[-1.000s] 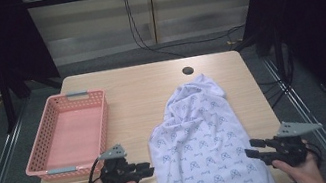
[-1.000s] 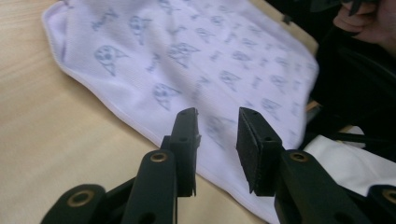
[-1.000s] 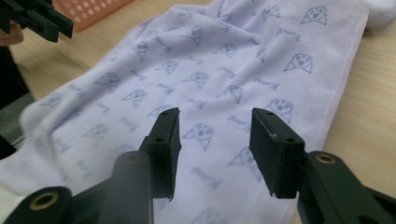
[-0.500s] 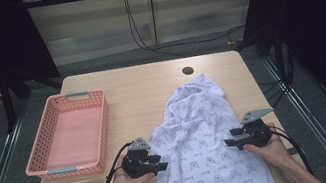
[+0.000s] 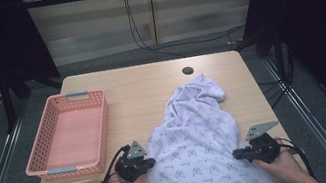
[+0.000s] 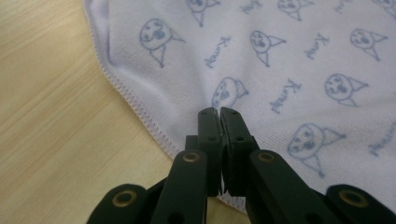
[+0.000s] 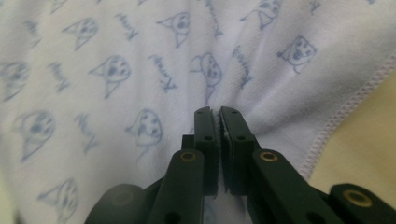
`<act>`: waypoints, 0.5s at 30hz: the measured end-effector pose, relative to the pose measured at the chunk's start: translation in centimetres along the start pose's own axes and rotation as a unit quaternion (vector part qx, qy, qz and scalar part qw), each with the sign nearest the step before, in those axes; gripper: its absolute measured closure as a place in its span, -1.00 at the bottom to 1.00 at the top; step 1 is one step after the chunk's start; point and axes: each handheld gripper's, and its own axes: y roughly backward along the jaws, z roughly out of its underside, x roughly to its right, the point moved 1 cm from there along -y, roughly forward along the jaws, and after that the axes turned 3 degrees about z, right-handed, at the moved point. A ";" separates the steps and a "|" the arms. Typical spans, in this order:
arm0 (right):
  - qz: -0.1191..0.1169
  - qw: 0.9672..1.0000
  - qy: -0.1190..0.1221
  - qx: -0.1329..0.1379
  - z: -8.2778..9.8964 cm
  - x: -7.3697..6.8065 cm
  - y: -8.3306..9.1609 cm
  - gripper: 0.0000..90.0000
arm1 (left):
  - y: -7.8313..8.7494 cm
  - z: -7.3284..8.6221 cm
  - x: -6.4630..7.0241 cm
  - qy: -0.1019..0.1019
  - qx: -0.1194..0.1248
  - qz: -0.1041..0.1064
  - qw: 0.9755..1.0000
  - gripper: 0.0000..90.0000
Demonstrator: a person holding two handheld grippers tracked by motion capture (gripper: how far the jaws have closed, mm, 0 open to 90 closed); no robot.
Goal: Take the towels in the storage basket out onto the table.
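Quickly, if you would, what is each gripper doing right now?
Left gripper: shut on the printed cloth, near its edge.
Right gripper: shut on the printed cloth too.

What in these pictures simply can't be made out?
- Near end of the printed cloth: cut off by the high view's bottom edge.
- Fabric between the left gripper jaws: hidden by the jaws themselves.
- Same for the right gripper.
- Cloth print: too small in the high view.

cloth (image 6: 289,56) | rpt script word, approx "Kuromi", not clearly legible
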 end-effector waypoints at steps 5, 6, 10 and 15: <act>-0.050 0.998 0.019 -0.031 0.8 -2.5 0.8 0.94 | 0.5 0.6 0.0 0.033 -0.001 0.041 0.999 0.97; -0.058 0.998 0.020 -0.033 0.8 -2.8 0.7 0.93 | 0.6 0.8 0.2 0.033 -0.003 0.046 0.998 0.97; -0.065 0.998 0.020 -0.001 0.3 -2.6 1.0 0.78 | 2.2 2.5 1.9 0.025 -0.021 0.080 0.996 0.97; -0.013 0.998 -0.015 0.062 -1.5 0.0 1.9 0.45 | 3.6 3.8 2.6 0.029 -0.015 0.108 0.994 0.94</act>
